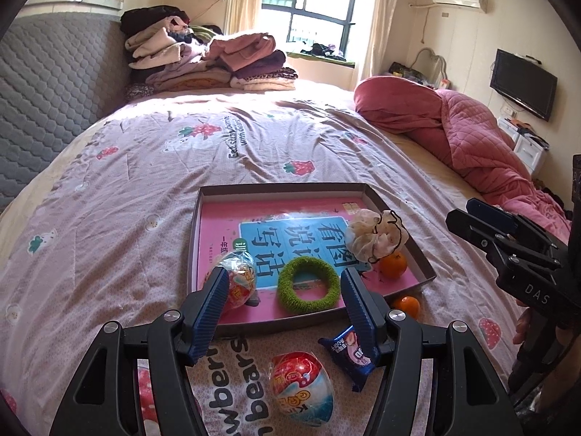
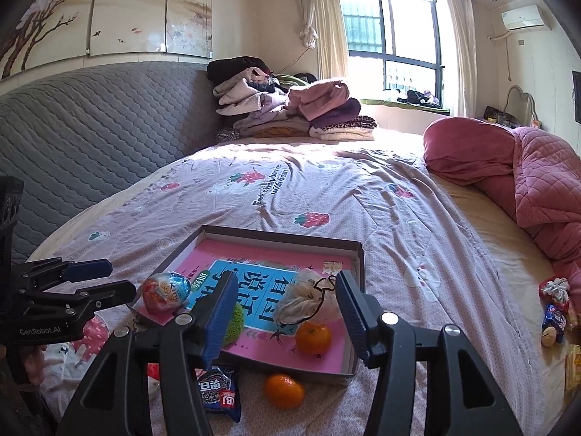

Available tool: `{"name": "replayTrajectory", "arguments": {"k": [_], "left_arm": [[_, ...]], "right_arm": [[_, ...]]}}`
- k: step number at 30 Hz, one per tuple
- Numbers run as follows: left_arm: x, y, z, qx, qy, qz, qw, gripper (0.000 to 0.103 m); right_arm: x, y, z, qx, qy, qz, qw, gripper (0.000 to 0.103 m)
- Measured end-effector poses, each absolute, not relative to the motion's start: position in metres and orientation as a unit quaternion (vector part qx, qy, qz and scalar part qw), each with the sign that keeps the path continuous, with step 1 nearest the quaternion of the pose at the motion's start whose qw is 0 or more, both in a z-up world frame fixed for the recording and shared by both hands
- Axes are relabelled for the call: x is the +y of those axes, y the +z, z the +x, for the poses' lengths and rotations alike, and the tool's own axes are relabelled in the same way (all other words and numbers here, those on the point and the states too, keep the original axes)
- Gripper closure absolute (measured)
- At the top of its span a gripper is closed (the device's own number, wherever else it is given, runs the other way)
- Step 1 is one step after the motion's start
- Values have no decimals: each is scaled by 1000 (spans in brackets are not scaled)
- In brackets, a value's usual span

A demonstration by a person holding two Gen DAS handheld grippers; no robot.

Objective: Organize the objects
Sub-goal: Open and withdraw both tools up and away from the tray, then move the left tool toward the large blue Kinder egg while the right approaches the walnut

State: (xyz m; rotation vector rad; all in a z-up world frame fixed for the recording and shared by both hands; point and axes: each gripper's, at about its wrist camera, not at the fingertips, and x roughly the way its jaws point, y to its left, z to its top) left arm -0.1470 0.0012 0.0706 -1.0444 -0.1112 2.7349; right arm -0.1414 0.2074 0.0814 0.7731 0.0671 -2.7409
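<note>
Both claws stand spread and empty. Left claw point(image 1: 281, 303) hangs over the near edge of the tray point(image 1: 421, 250); right claw point(image 2: 283, 312) hangs over the same edge further right, with nothing between its pads.

Still loose on the bed point(image 1: 109, 218), nearest first: an egg point(image 1: 301, 387), a packet point(image 1: 350, 352) and an orange point(image 1: 406, 305) just outside the tray wall. Already in the tray: a second egg point(image 1: 239, 276), a green ring point(image 1: 308, 285), a second orange point(image 1: 392, 265) and a pale pouch point(image 1: 374, 234), all lying on a pink book point(image 1: 276, 232).

Risks, as judged:
- Eggs and oranges are round. An off-centre pinch could squirt one sideways across the soft quilt.
- Foil on the egg looks slick, so a light grip may slip.
- Pressing the packet into the bedding may catch a fold of fabric along with it.
- Both claws work close together at the tray edge and could collide or nudge the tray.

Legible writing: "GenRobot.AI" on the left claw body, "DAS" on the right. Quilt print near the egg reads partly "wberr" and "bears". Book title is in large Chinese characters, seen upside down.
</note>
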Motion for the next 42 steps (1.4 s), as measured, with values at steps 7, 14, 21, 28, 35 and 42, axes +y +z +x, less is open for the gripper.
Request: {"name": "replayTrajectory", "arguments": {"k": [7,14,21,28,35,42], "left_arm": [[-3,69,-132,-44,930,-350,103,38],[-8,59,-120,-65,929,-348,108,30],[-5,55,-114,-58,930,-346,107,28],[-1,51,-107,-53,929,-349,110,28],[2,45,-105,-47,926,-357,111,28],[4,41,-100,-44,924,-363,113,28]], "right_arm": [[204,80,-132,31,-954,262,145,44],[209,74,-121,34,-957,259,128,42],[215,68,-111,26,-957,262,124,39],[218,62,-106,26,-955,270,123,38],[221,59,-100,23,-955,272,119,38],[222,57,-95,21,-954,274,120,38]]}}
